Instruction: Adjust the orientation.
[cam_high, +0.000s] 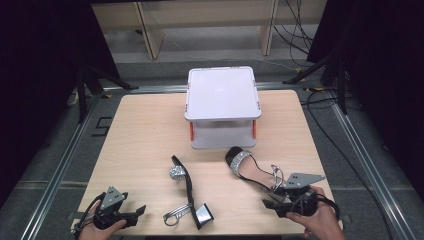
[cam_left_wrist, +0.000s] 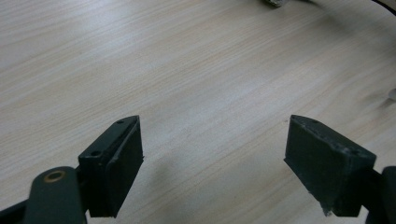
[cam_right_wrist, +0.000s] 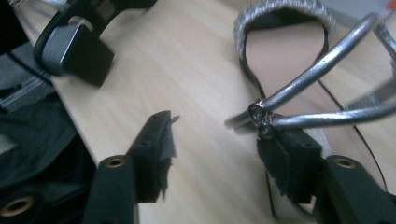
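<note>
Right hand-held gripper (cam_high: 280, 202) released, jaws at sandal (cam_high: 252, 172) heel straps; close squarely on the heel, not the straps. Left hand-held gripper (cam_high: 131, 214) released, idle on table (cam_high: 145, 130).

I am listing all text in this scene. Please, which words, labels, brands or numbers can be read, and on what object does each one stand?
None can be read.
The white box: plain lid, no print to see.
The two sandals: no brand mark legible.
The left gripper and right gripper: no readable marking.
</note>
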